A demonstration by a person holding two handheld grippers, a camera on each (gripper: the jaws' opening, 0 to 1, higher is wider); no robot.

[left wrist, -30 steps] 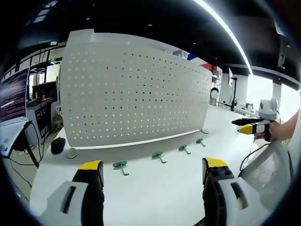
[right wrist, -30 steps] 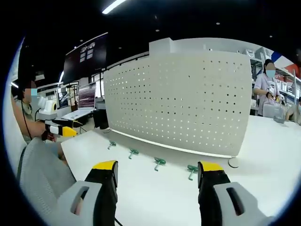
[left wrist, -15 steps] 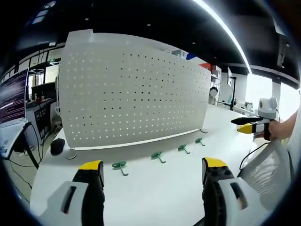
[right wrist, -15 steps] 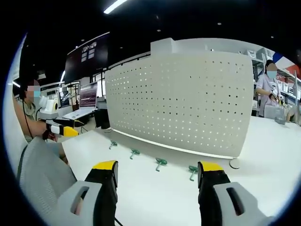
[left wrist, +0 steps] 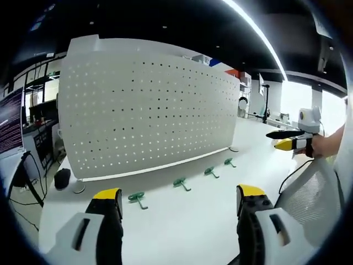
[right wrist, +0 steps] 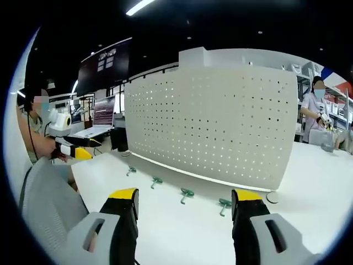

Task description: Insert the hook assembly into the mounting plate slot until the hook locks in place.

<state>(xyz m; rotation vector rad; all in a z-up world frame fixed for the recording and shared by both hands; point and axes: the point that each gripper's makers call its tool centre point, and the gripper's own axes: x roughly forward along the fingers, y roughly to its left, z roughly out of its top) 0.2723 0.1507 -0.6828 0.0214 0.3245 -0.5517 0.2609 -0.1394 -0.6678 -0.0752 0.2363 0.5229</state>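
Green plastic hooks, four of them, lie in a row on the white surface [left wrist: 182, 232] at the foot of the upright pegboard [left wrist: 149, 110]; none is in a slot yet. In the left gripper view the nearest hook [left wrist: 137, 197] sits just at 12 o'clock of the left jaw tip, with the others [left wrist: 180, 183], [left wrist: 209, 171] and [left wrist: 228, 162] trailing off toward 2 o'clock. In the right gripper view the same row runs from [right wrist: 224, 205] beside the right jaw tip out to [right wrist: 130, 171] at 10 o'clock.

By my reading the task has not begun: no hook is picked up, and grasping, carrying and locking one into the perforated plate all remain.

The left hand-held gripper [left wrist: 176, 201] stands with jaws wide apart and nothing between them. The right hand-held gripper [right wrist: 185, 201] is likewise spread and empty; it also appears at 3 o'clock in the left gripper view.

No brand or label is readable; distant screens carry text too small to make out.
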